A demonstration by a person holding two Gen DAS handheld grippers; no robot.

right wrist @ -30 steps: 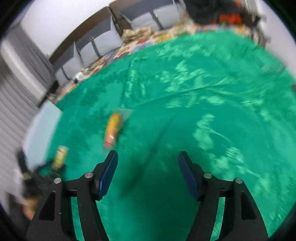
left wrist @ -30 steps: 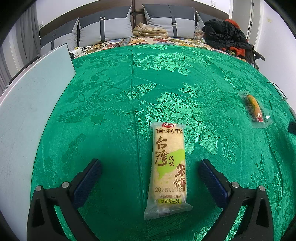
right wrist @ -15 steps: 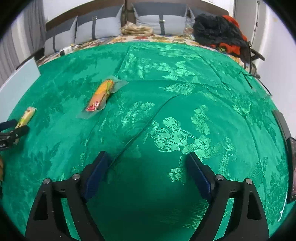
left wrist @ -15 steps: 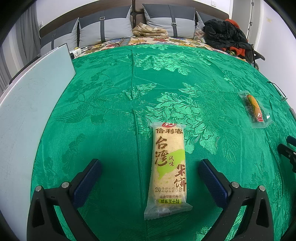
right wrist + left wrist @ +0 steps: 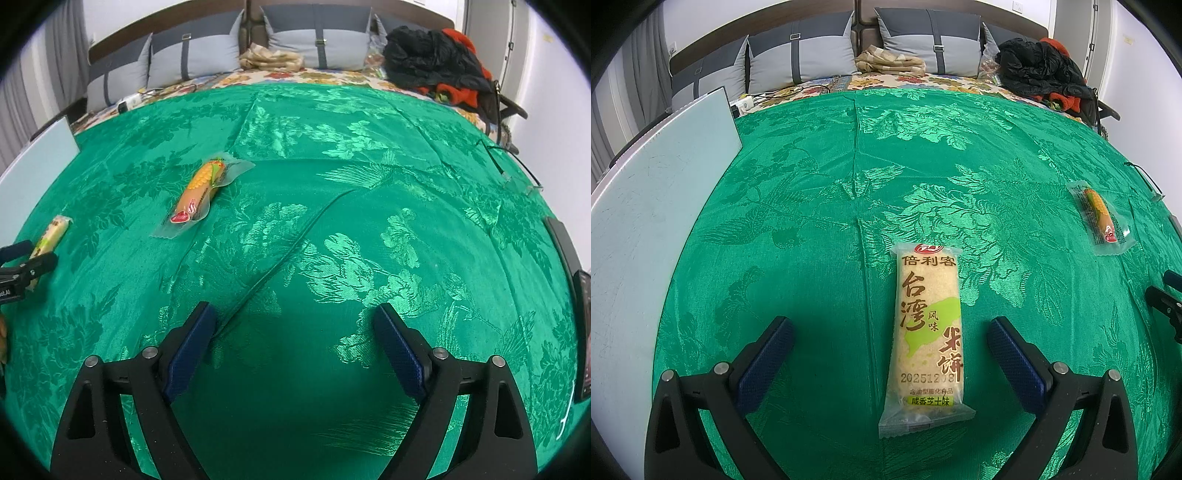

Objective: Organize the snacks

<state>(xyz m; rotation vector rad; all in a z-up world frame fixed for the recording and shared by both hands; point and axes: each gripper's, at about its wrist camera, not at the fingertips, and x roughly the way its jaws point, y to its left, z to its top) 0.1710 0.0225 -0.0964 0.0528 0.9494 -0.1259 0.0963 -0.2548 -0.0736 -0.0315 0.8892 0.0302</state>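
Right gripper [image 5: 293, 334] wider than before, empty

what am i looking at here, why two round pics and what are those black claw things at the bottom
There is no robot: a person holds a handheld gripper in each hand, and each has a wide-angle camera looking forward along its two fingers, hence two round pictures. The black claws are those fingers. The left gripper is open, with a rice cracker packet lying untouched between its fingers. The right gripper is open too, its fingers just spread wider, with only the green cloth between them. A wrapped corn sausage lies further off on the cloth. Nothing is held. The cloth covers a bed; pillows stand behind.
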